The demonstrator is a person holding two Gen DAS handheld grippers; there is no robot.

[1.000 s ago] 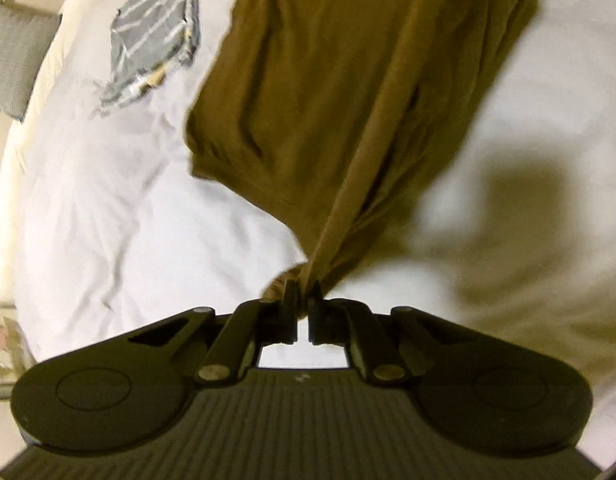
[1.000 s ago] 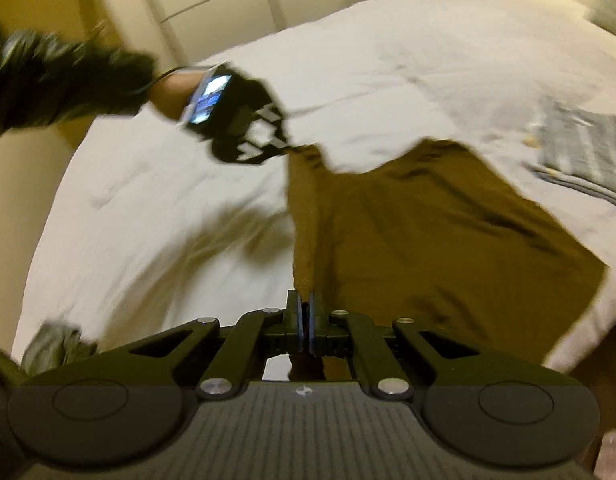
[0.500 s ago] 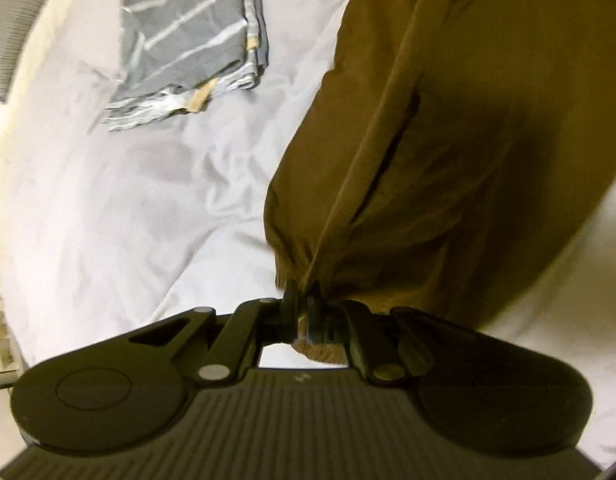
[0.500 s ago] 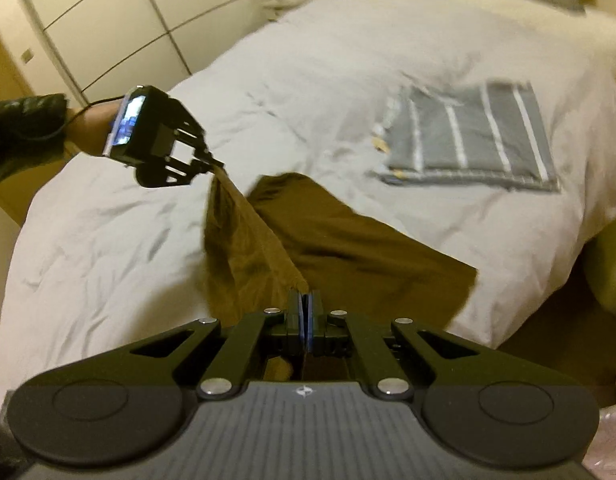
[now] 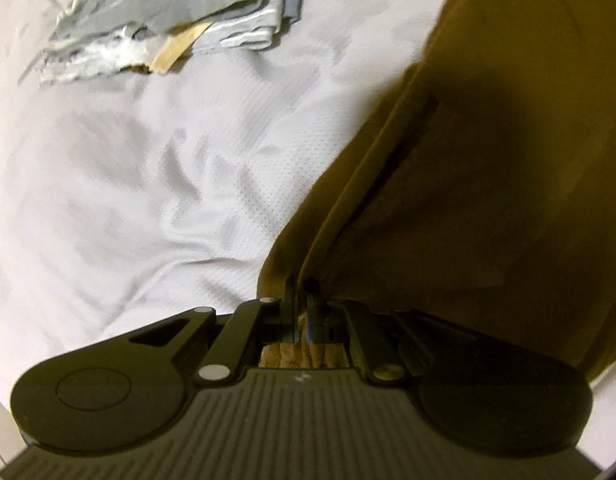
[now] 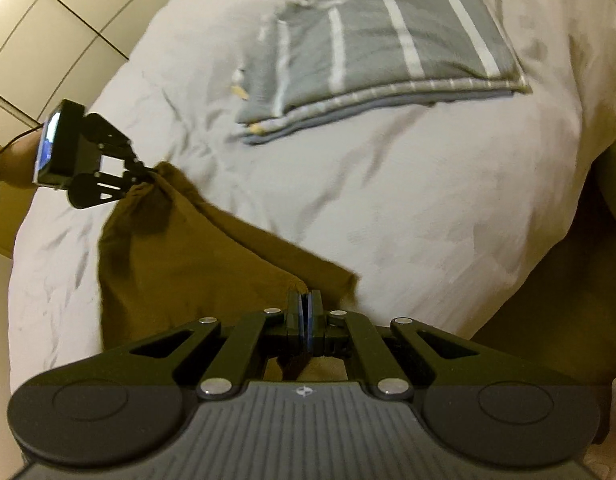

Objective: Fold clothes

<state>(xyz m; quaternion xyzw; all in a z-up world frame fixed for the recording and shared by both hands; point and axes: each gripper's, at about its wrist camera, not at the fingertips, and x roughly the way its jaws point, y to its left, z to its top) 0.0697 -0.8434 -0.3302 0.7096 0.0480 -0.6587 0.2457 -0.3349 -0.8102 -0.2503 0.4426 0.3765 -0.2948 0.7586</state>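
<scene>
A brown garment [image 5: 468, 184] lies partly on the white bed [image 5: 156, 208] and is held up at two corners. My left gripper [image 5: 303, 292] is shut on one corner of it; this gripper also shows in the right wrist view [image 6: 142, 172], pinching the bunched corner at the left. My right gripper [image 6: 306, 300] is shut on the garment's [image 6: 196, 264] near corner, low over the bed's [image 6: 428, 208] front edge. The cloth between the grippers sags in folds onto the sheet.
A folded grey striped garment [image 6: 372, 52] lies further up the bed, also in the left wrist view [image 5: 172, 12] at the top left. Pale wardrobe doors [image 6: 48, 24] stand beyond the bed's left side. The bed's edge drops off at the right.
Both grippers have moved forward and down toward the striped pile, carrying the brown garment's corners over itself. The cloth now lies lower and more bunched on the bed.
</scene>
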